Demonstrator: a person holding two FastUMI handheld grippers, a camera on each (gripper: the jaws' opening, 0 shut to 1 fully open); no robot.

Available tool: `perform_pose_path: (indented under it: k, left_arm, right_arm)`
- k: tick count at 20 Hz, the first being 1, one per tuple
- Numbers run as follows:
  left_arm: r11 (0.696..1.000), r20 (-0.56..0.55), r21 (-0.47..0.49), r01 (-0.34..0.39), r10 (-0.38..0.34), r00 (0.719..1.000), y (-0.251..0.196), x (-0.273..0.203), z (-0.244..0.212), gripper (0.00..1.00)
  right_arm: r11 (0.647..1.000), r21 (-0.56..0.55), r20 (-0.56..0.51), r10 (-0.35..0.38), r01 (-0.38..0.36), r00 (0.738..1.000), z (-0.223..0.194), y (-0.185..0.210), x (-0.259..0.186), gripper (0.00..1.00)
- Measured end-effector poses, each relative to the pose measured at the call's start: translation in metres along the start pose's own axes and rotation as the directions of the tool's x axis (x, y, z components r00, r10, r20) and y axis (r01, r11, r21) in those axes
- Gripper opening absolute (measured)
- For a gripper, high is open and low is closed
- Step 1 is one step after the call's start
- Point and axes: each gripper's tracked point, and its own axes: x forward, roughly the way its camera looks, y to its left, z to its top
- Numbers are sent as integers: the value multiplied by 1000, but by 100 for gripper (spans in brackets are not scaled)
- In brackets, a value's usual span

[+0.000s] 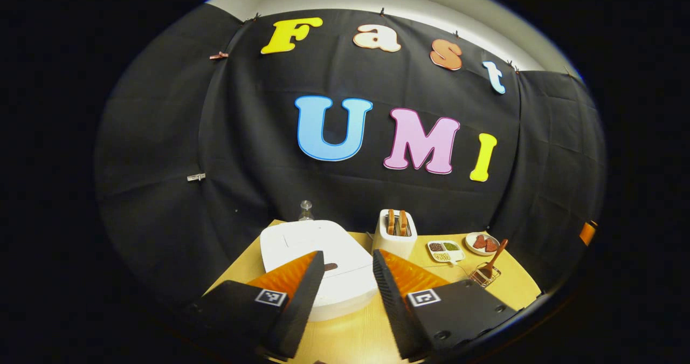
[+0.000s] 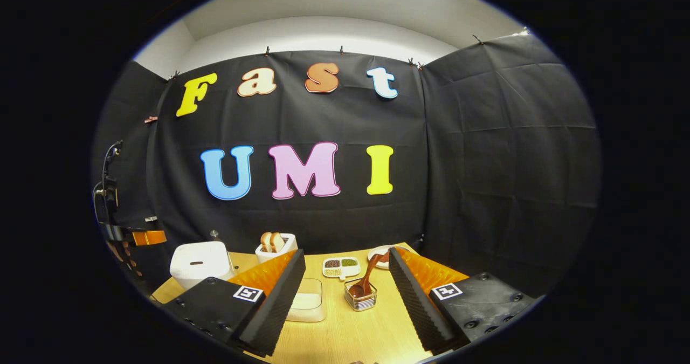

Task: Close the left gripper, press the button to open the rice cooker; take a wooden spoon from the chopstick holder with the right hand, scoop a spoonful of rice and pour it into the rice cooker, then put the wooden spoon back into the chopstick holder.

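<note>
The white rice cooker [image 1: 302,245] sits with its lid down, its dark button [image 1: 330,267] on the front. My left gripper [image 1: 349,259] hovers open just in front of it, one finger on each side of the button. In the right gripper view the cooker [image 2: 200,264] stands far left. The wooden spoon [image 2: 367,276] leans in a wire chopstick holder [image 2: 360,299], straight ahead of my open right gripper [image 2: 346,253], which is empty. A clear box of rice [image 2: 307,300] lies beside the right gripper's left finger. Spoon [image 1: 495,256] and holder [image 1: 485,275] also appear at the right in the left gripper view.
A white toaster [image 1: 396,233] with bread stands right of the cooker on the wooden table [image 1: 356,337]. Beyond are a divided dish of grains [image 1: 446,251], a small plate [image 1: 481,243] and a glass bottle [image 1: 305,211]. The left gripper [image 2: 144,238] and its hand appear at the left edge of the right gripper view.
</note>
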Motion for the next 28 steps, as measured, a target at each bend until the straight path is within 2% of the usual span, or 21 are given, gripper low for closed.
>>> perform_pose_path:
  k: [1, 2, 3, 4, 5, 8, 10, 12, 17, 22, 28]
  left_arm:
    - [1000, -13, -2, 1, -1, 1000, 4, 12, 0, 61]
    - [1000, -31, -3, 15, -15, 999, 4, 21, -4, 51]
    - [1000, -46, 0, 28, -28, 999, 3, 30, -7, 49]
    - [999, -61, 2, 36, -36, 998, 6, 40, -9, 40]
    - [999, -74, -2, 43, -43, 996, 8, 50, -13, 37]
    - [997, -131, -31, 66, -69, 989, 9, 75, -31, 15]
    - [996, -172, -48, 74, -81, 982, 12, 91, -45, 9]
    - [994, -198, -58, 89, -99, 975, 12, 103, -57, 8]
    - [995, -251, -69, 74, -89, 964, 22, 129, -82, 6]
    - [998, -317, -63, 30, -49, 947, 34, 137, -112, 6]
    - [997, -301, -75, 8, -30, 953, 33, 139, -114, 6]
  right_arm:
    - [1000, -4, -8, -8, 8, 1000, -2, -2, 1, 97]
    - [1000, -7, -15, -16, 16, 1000, -3, -5, 1, 98]
    - [1000, -8, -21, -23, 23, 1000, -4, -6, 3, 97]
    - [1000, -9, -26, -30, 30, 999, -5, -7, 4, 97]
    - [999, -12, -30, -38, 37, 999, -6, -9, 4, 97]
    - [998, -23, -45, -59, 58, 997, -9, -12, 8, 97]
    - [997, -27, -58, -72, 71, 996, -13, -14, 8, 98]
    - [996, -29, -70, -84, 82, 994, -16, -16, 7, 98]
    - [992, -41, -95, -121, 118, 988, -27, -26, 0, 98]
    - [990, -27, -112, -137, 135, 984, -34, -32, -2, 97]
    - [993, -15, -117, -121, 120, 986, -35, -36, 6, 98]
